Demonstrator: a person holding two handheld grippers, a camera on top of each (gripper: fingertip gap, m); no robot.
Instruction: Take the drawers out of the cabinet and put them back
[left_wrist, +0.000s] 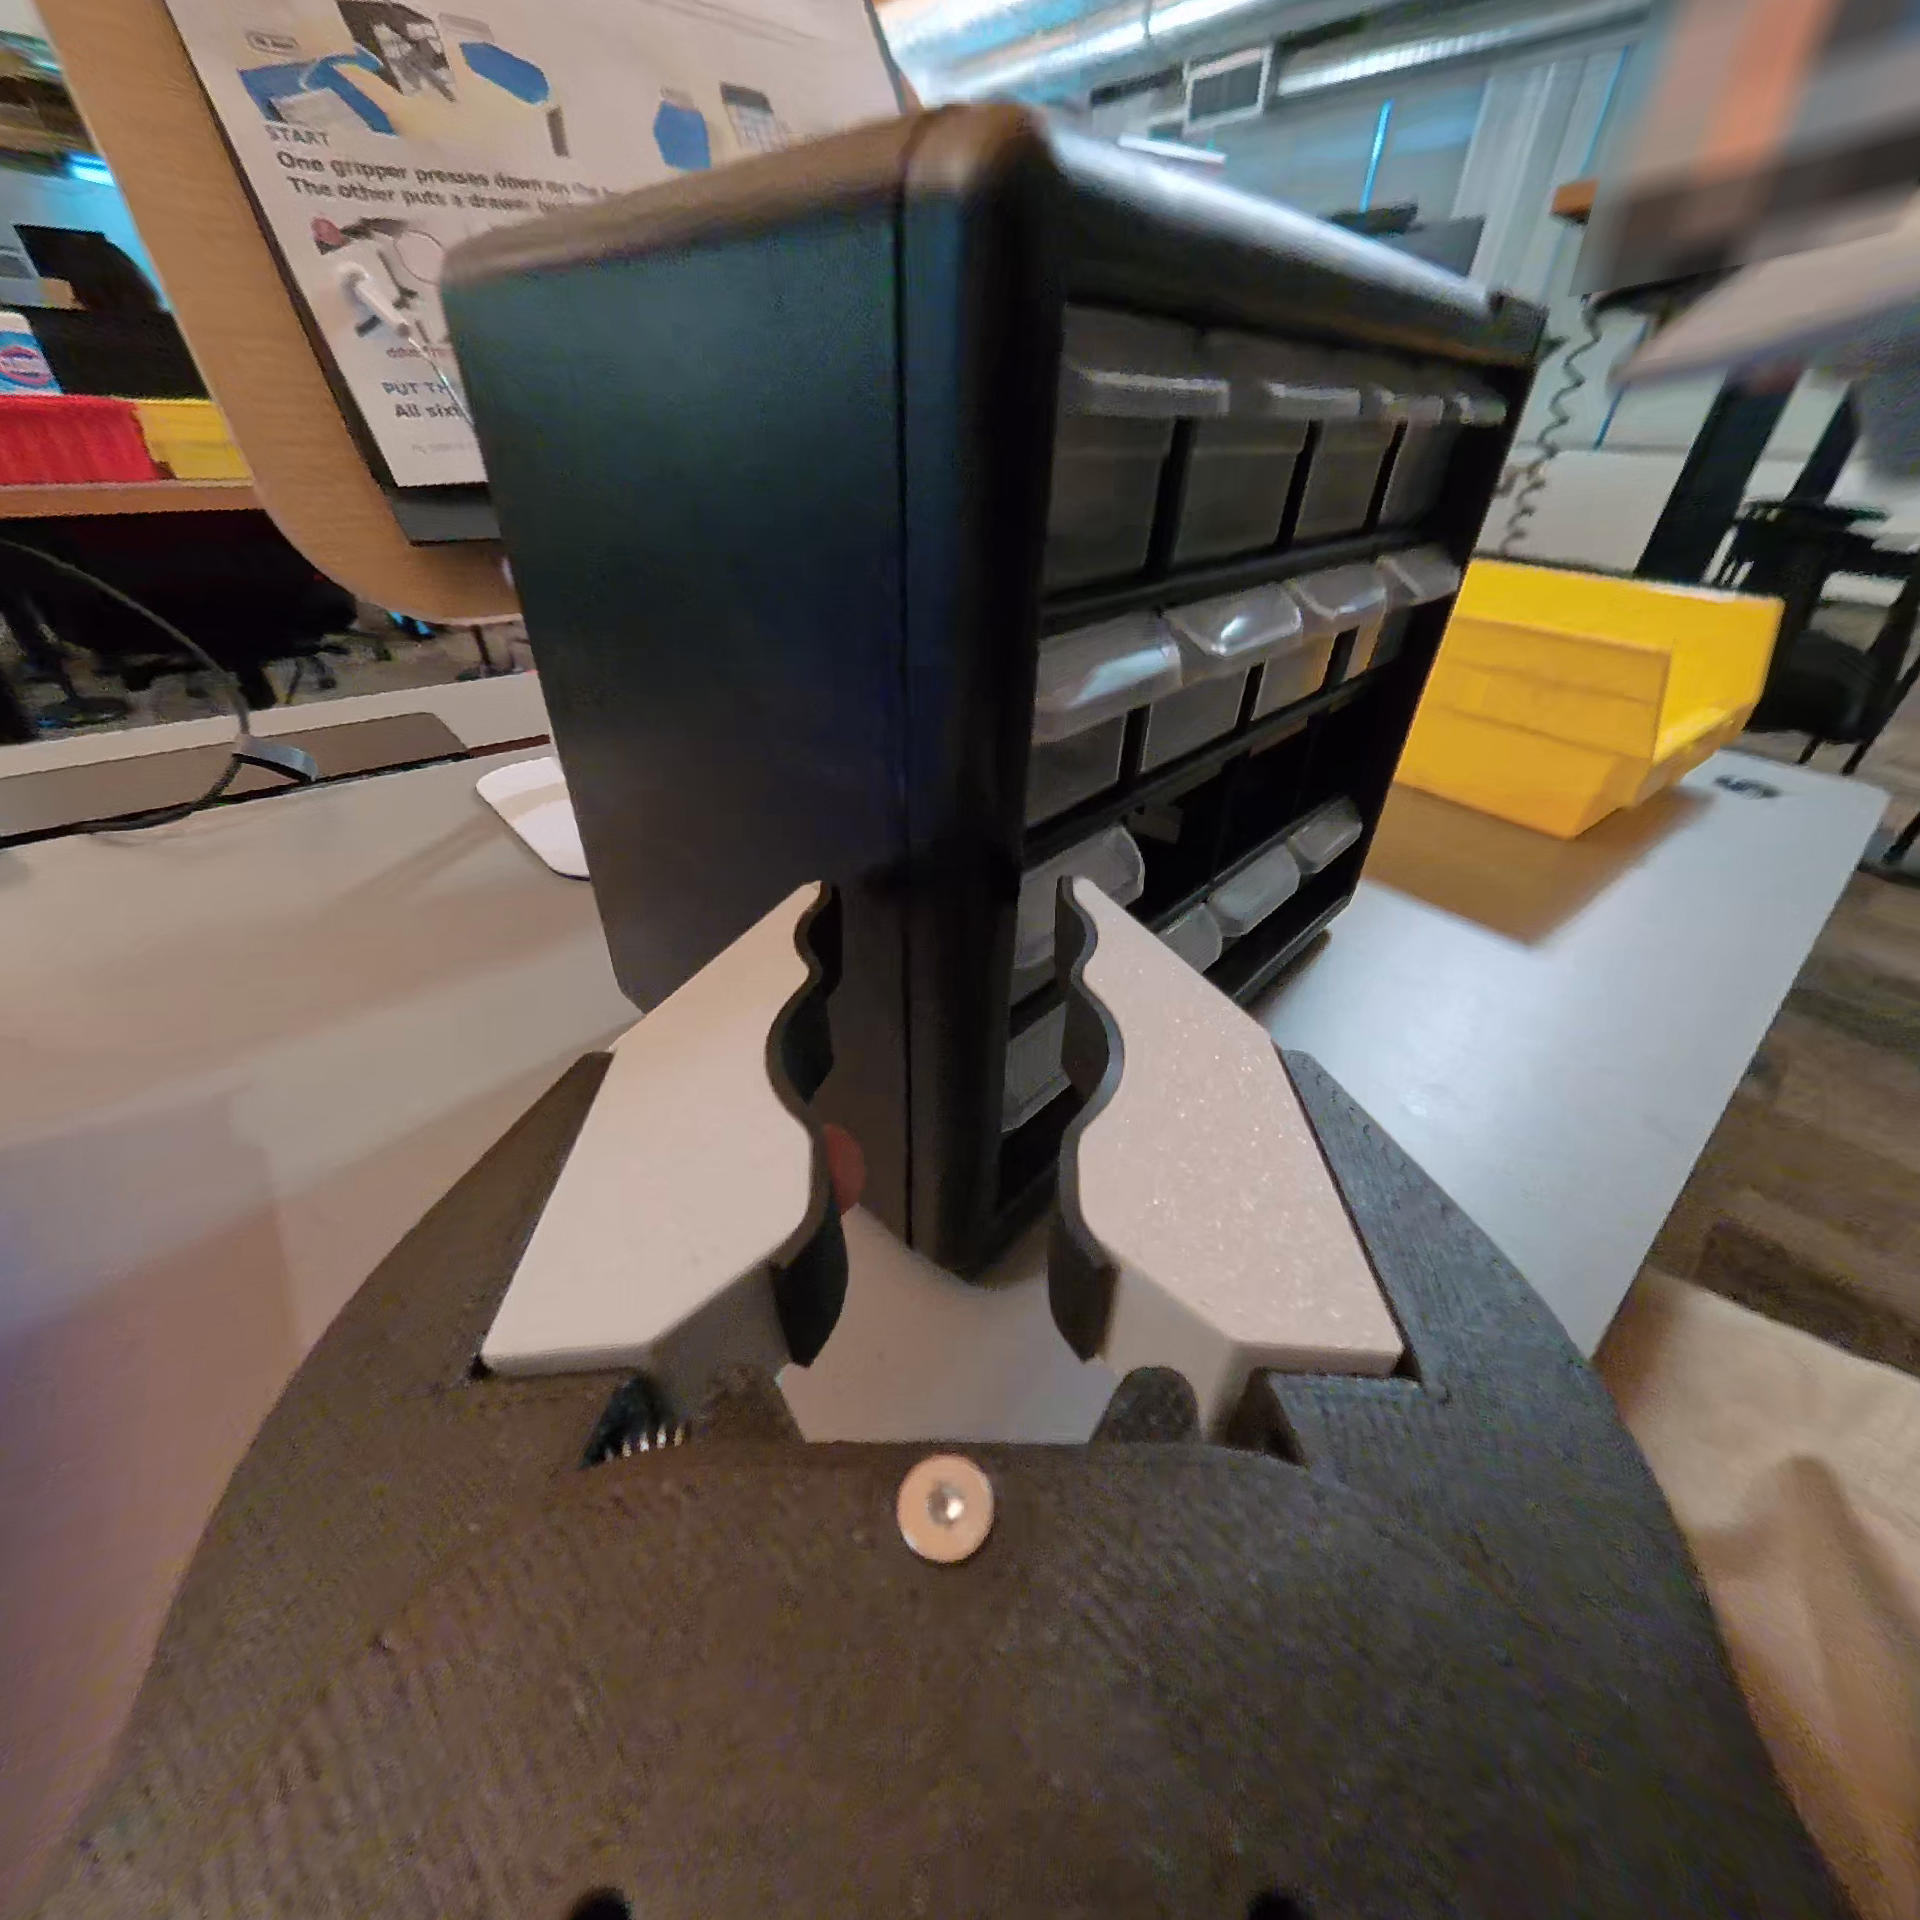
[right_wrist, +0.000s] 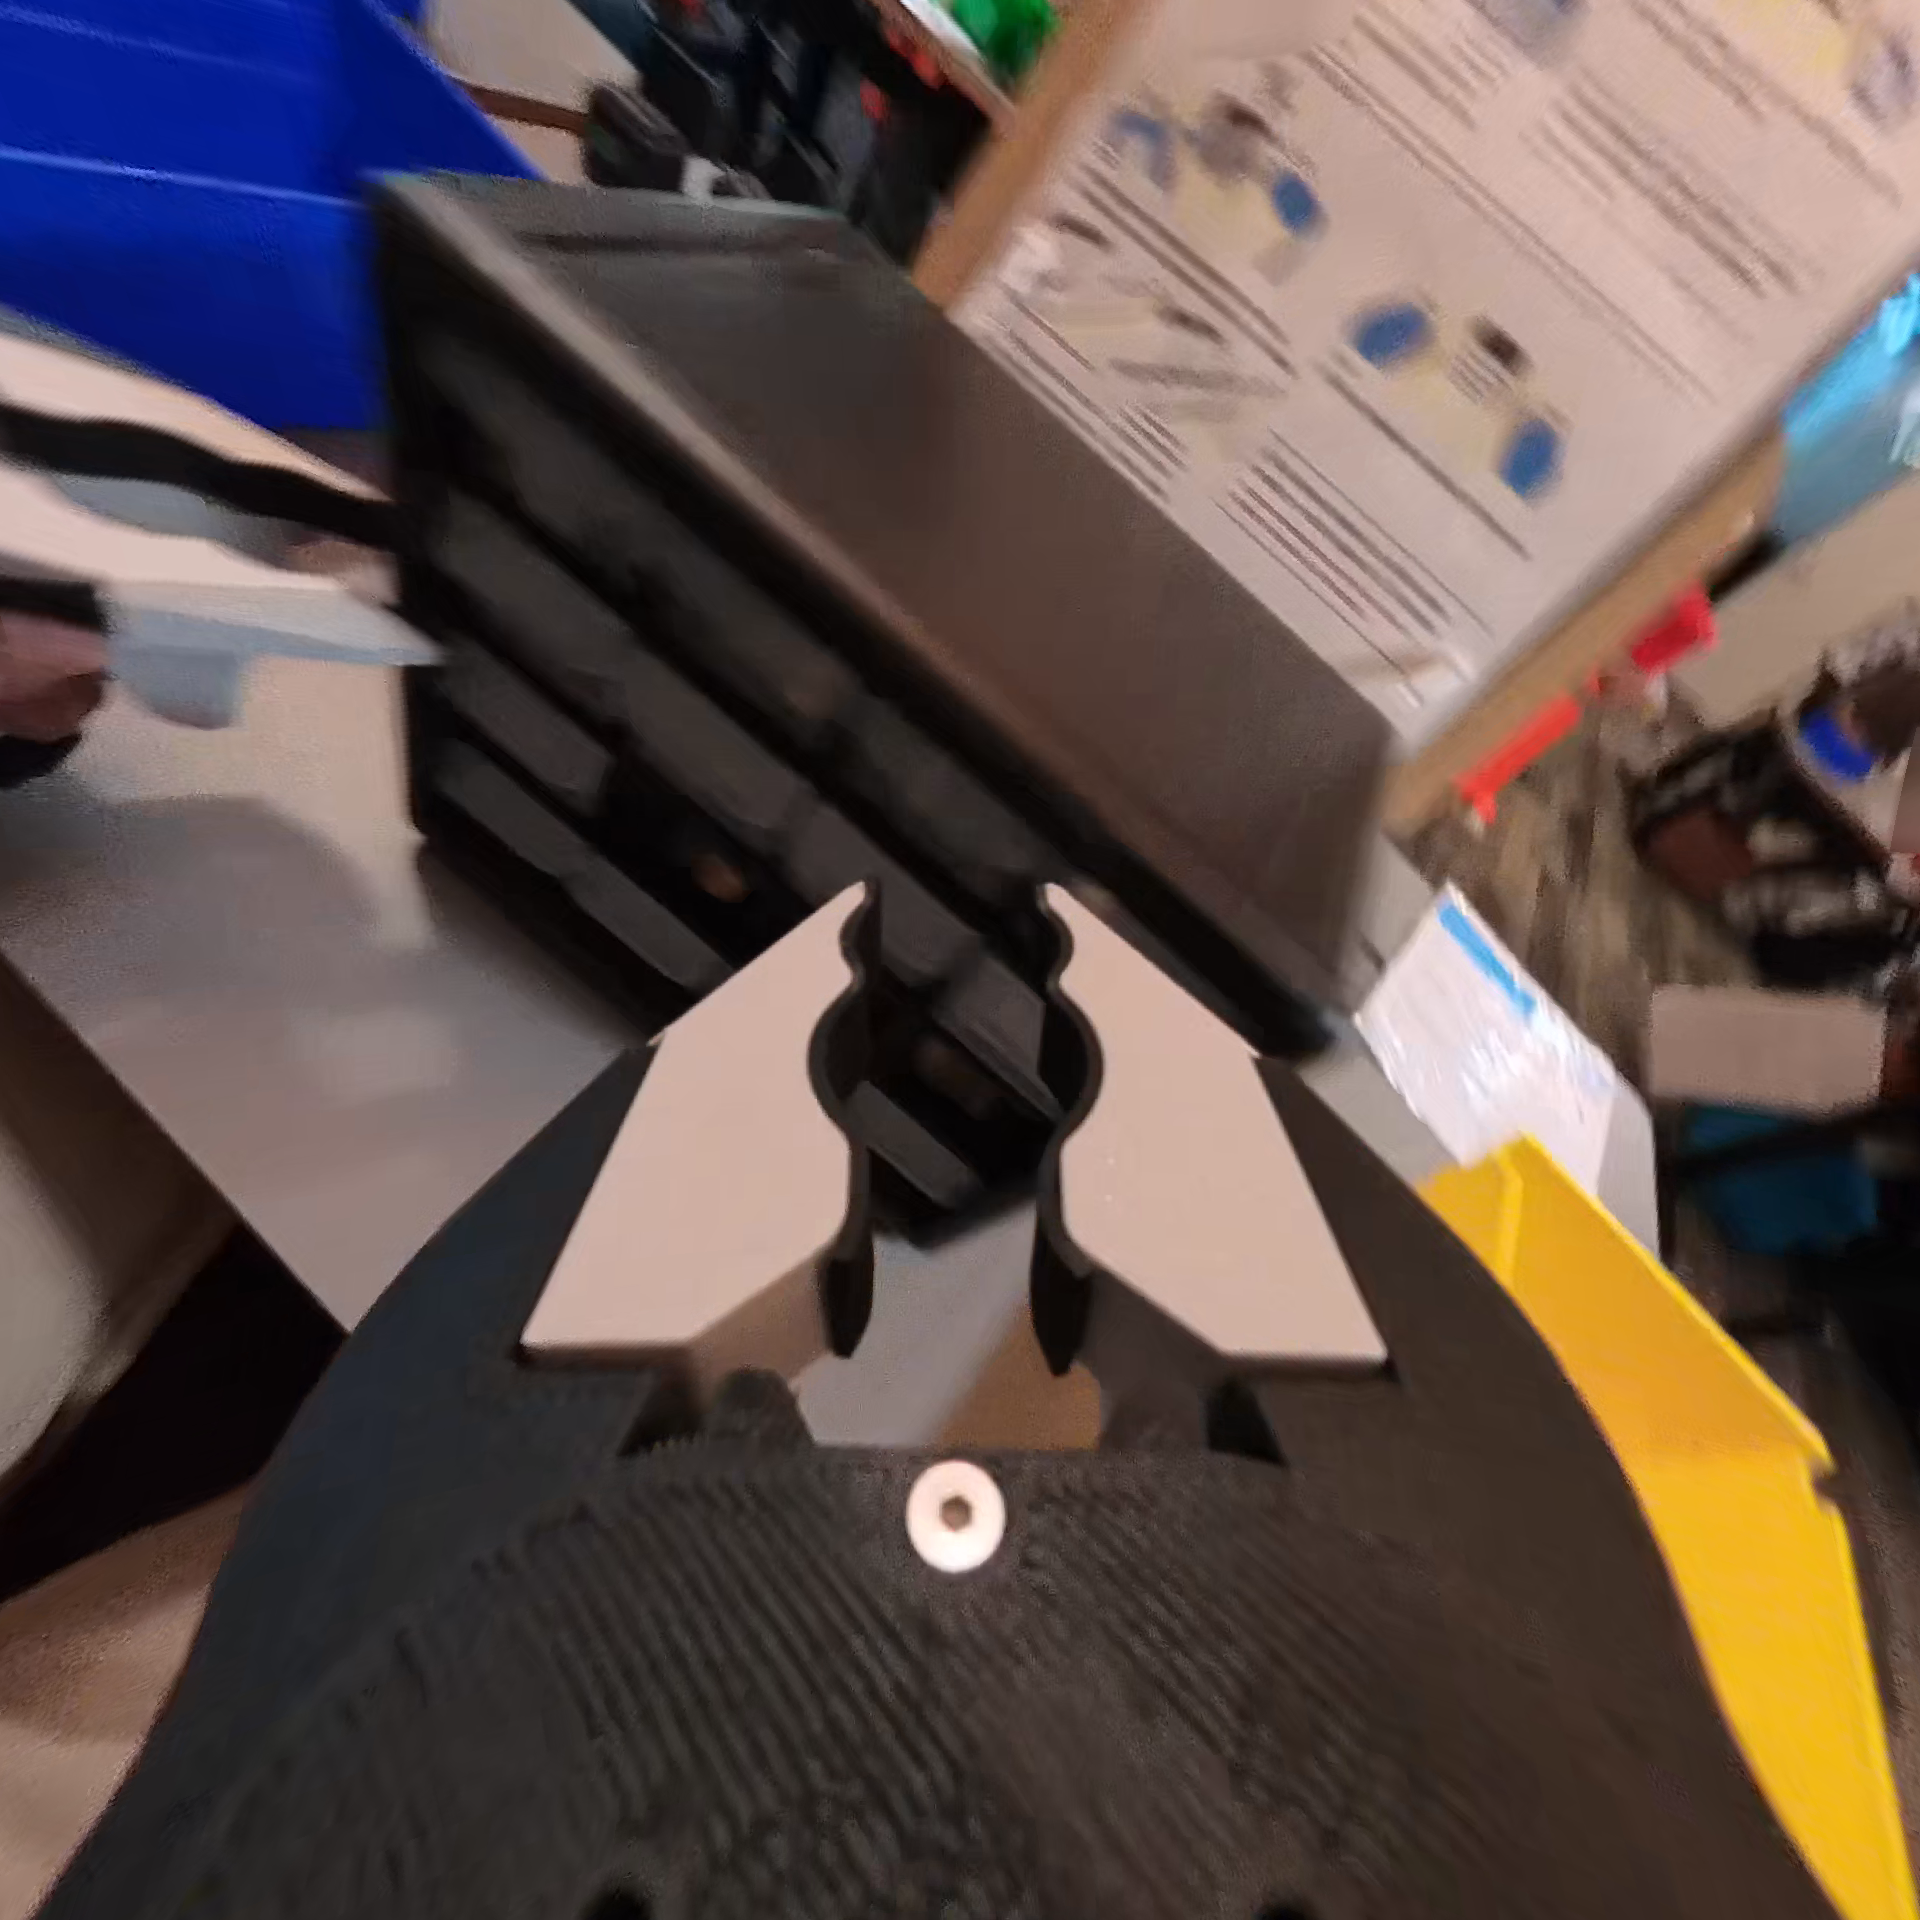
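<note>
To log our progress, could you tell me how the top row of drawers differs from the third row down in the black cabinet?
The top row is full, with four fronts side by side across the cabinet. The third row shows dark empty slots. The top row's fronts line up evenly, while the third row's look uneven. Both rows hold small translucent grey drawers.

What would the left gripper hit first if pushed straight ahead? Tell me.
The left gripper would meet the black cabinet first: its front corner edge already stands between the open fingers, near the cabinet's bottom. How much gap remains is unclear.
</note>
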